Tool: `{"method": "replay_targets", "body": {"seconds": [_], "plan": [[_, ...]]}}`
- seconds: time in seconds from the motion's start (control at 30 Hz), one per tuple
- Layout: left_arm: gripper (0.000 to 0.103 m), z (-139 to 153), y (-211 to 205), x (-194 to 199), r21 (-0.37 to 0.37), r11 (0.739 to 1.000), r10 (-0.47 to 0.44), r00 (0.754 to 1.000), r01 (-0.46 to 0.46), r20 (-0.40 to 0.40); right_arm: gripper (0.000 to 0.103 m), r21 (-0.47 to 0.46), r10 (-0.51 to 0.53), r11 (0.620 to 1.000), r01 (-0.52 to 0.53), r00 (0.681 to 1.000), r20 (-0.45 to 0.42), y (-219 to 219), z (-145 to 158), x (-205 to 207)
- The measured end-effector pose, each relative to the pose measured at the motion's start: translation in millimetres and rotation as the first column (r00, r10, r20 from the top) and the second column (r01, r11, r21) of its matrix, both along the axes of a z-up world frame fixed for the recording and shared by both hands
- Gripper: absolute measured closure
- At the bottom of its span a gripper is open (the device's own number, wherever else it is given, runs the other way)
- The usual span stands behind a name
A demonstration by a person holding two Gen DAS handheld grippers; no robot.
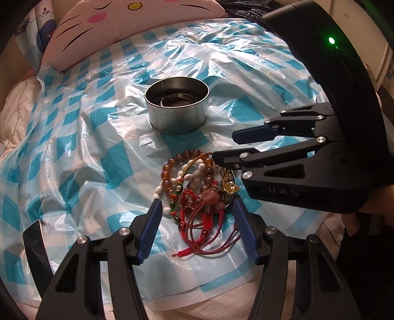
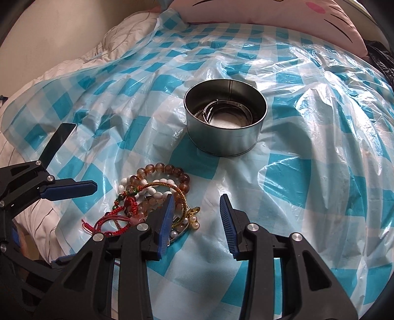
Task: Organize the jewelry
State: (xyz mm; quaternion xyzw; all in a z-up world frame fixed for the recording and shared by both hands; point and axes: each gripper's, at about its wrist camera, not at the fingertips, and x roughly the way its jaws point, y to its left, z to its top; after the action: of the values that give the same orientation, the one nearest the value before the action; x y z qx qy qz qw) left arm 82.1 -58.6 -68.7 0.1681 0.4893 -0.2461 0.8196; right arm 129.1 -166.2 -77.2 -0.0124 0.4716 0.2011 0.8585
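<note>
Checked plastic sheet [image 2: 295,172] covers bed, pillow [image 1: 118,22] behind.

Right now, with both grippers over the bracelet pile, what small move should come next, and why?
Probably lower the left hand-held gripper and close it on the red cord bracelet. Its jaws stand open astride the pile, nothing is gripped yet, and the tin waits just beyond, with metal bangles already inside.

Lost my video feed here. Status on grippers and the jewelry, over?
Left gripper open, astride the bracelet pile. Right gripper open, empty, at the pile's edge. Metal tin beyond, bangles already inside. Nothing in the way.
</note>
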Motion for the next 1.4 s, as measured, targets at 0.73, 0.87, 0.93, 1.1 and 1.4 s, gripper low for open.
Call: {"method": "replay_targets", "body": {"seconds": [0.73,0.87,0.93,1.1,1.4], "plan": [[0.100,7.3,14.8,-2.8,-0.080,0.996,0.042,0.999,-0.044,-0.028,0.099,0.028,0.057,0.998,-0.058,0.998,0.026,8.7,7.0,-6.9],[0.100,12.7,16.9,-5.3,-0.109,0.993,0.040,0.999,-0.041,-0.007,0.099,0.047,0.050,0.998,-0.052,0.998,0.047,6.0,13.6,-9.4],[0.100,16.7,17.7,-7.1,-0.117,0.992,0.047,0.999,-0.045,0.014,0.099,0.060,0.042,0.997,-0.045,0.998,0.057,3.9,17.3,-11.0],[0.101,33.3,30.7,-9.5,-0.235,0.968,0.090,0.996,-0.084,0.018,0.099,0.145,0.012,0.989,-0.024,0.996,0.087,-9.8,31.7,-19.7],[0.101,31.6,26.9,-3.6,-0.238,0.966,0.101,0.995,-0.100,-0.009,0.099,0.239,-0.041,0.971,0.008,0.990,0.134,-29.2,49.3,-38.1]]}}
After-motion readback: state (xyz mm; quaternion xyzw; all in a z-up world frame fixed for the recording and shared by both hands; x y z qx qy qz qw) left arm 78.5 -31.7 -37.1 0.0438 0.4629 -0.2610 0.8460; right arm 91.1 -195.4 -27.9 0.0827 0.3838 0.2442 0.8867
